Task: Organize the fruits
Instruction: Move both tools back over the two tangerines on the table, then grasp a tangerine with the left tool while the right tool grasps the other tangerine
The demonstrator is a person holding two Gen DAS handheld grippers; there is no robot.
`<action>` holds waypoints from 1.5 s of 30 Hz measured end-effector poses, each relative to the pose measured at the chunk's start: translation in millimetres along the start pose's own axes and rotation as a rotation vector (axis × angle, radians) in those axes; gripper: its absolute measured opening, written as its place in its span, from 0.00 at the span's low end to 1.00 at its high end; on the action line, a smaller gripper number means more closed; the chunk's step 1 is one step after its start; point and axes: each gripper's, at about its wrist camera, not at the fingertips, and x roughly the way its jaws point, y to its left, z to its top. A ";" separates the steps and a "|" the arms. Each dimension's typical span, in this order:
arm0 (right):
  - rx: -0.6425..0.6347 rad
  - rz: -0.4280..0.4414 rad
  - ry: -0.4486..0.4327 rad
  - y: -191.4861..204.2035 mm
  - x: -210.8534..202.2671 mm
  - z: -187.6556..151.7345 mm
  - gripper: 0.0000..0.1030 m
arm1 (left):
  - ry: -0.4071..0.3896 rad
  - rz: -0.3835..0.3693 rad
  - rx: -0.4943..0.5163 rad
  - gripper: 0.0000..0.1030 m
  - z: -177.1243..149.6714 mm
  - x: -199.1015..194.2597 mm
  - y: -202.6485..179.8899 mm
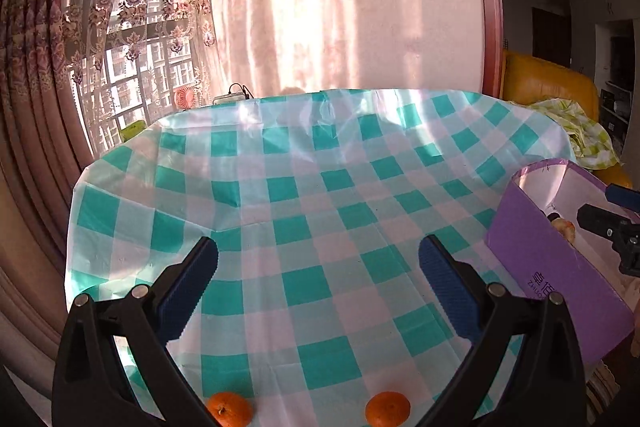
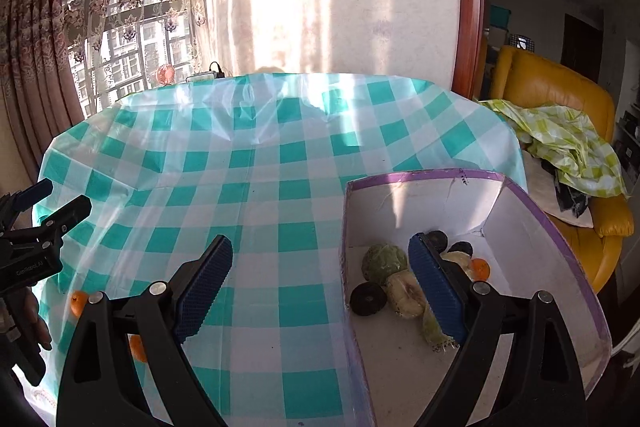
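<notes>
The left claw stands wide apart and empty above the checked counter, with 2 oranges lying loose near its front edge, likely next to be picked. The right claw is also apart, holding nothing, straddling the near wall of the purple box, where the sorted fruit already sits together

A checked-cloth table carries two oranges and a purple box.
</notes>
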 end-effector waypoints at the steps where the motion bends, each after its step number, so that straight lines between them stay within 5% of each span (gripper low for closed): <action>1: -0.011 0.030 0.001 5.5 0.6 -3.8 0.84 | -0.004 0.021 -0.006 0.98 -3.6 -3.0 6.9; 15: -0.081 0.257 0.132 74.6 29.2 -57.1 0.84 | 0.164 0.084 -0.146 0.97 -83.7 -13.7 80.7; 24: -0.216 0.321 0.232 121.5 48.3 -88.5 0.84 | 0.284 0.071 -0.177 0.84 -128.8 -3.8 94.6; 33: -0.276 0.356 0.294 144.1 66.3 -104.9 0.84 | 0.335 -0.010 -0.148 0.61 -140.8 16.4 88.1; 39: -0.293 0.374 0.317 151.4 73.3 -108.3 0.75 | 0.370 -0.002 -0.111 0.59 -149.0 34.1 79.9; 45: -0.281 0.385 0.344 152.2 81.1 -110.9 0.69 | 0.391 -0.015 -0.101 0.48 -153.7 43.2 79.6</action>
